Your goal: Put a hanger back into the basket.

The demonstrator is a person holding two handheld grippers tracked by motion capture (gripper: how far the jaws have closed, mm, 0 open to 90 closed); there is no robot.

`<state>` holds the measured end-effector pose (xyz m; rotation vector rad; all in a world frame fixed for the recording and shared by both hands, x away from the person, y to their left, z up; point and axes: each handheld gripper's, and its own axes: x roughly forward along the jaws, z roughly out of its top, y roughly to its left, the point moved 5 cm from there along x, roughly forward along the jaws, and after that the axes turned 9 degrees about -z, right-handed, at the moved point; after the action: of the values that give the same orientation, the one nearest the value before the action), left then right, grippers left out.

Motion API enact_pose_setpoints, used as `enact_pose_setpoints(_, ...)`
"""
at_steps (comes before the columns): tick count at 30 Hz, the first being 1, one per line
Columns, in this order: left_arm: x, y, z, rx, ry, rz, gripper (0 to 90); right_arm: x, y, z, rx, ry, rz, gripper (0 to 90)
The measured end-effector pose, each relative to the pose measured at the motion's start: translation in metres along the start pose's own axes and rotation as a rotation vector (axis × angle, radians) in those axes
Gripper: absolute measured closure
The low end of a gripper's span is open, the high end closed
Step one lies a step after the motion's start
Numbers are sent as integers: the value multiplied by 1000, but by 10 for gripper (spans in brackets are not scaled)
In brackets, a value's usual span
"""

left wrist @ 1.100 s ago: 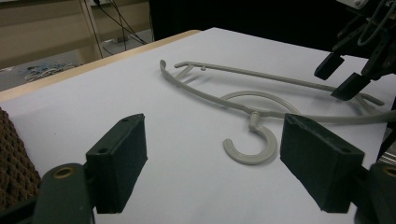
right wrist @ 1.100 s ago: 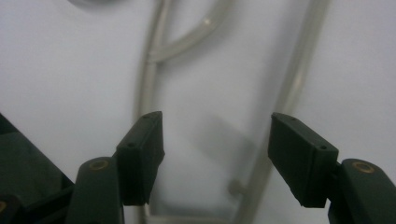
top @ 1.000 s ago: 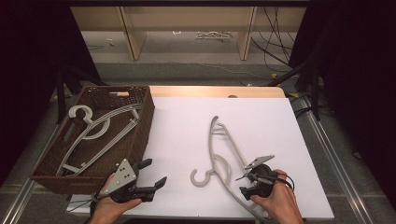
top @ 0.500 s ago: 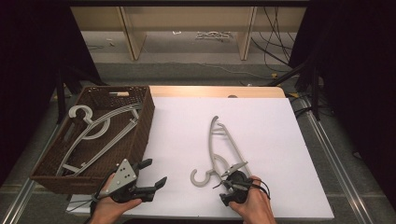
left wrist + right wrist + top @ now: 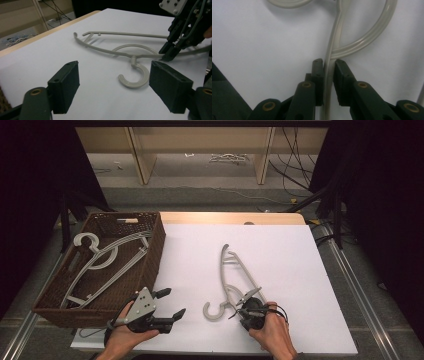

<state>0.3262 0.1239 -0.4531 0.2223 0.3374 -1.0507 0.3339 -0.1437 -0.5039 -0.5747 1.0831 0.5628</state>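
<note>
A pale grey plastic hanger (image 5: 231, 270) lies flat on the white table, its hook (image 5: 132, 85) toward the near edge. My right gripper (image 5: 243, 301) sits low beside the hook's neck. Its jaws have just been closing and now pinch one thin bar of the hanger (image 5: 362, 40); in the right gripper view the right gripper (image 5: 328, 62) has both pads pressed on that bar. My left gripper (image 5: 172, 302) hovers near the front edge, left of the hook. In the left gripper view the left gripper (image 5: 116, 75) stands open and empty, pointing at the hook and the right gripper (image 5: 172, 51).
A dark wicker basket (image 5: 150, 245) stands at the table's left side with several grey hangers (image 5: 105, 257) lying in it. The white sheet stretches bare to the right and far side of the hanger. Wooden shelving and cables lie beyond the table.
My right hand has slid left to the hanger's neck and its jaws have shut on the bar. The left hand has stayed where it was, still open.
</note>
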Motion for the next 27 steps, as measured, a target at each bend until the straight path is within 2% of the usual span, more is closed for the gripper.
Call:
enact_pose_setpoints(1,5,0,2,-3,14,-13,255,-3,-2,0,-13,-9,-2,808)
enact_pose_setpoints(3,14,3,5,47,53,-19,259,-7,-7,-1,-43,-15,-3,820)
enact_pose_setpoints(5,30,3,5,59,103,-38,283,-11,-9,-1,-81,-29,36,821)
enact_pose_setpoints(6,35,3,5,72,122,-49,288,-13,-9,-1,-94,-35,36,821)
enact_pose_setpoints(9,53,3,4,160,194,-79,338,-16,-10,-1,-149,-43,46,822)
enact_pose_setpoints(11,62,4,6,168,211,-91,342,-19,-10,-1,-178,-48,51,822)
enact_pose_setpoints(12,66,5,8,194,233,-106,350,-21,-10,-1,-185,-52,52,822)
enact_pose_setpoints(14,72,5,10,219,244,-119,355,-25,-10,0,-212,-62,58,822)
enact_pose_setpoints(15,72,5,10,219,244,-119,367,-27,-10,1,-225,-67,62,822)
enact_pose_setpoints(16,80,6,11,271,271,-141,384,-29,-9,1,-237,-73,62,822)
enact_pose_setpoints(21,96,7,10,335,318,-172,384,-37,-9,1,-257,-76,71,822)
enact_pose_setpoints(22,96,7,10,335,318,-172,389,-38,-9,2,-268,-83,73,823)
enact_pose_setpoints(23,100,6,10,367,331,-175,395,-38,-9,2,-268,-81,75,823)
enact_pose_setpoints(26,108,5,11,369,331,-224,425,-41,-9,1,-282,-84,81,823)
enact_pose_setpoints(27,110,5,10,394,339,-225,436,-41,-8,2,-282,-92,79,823)
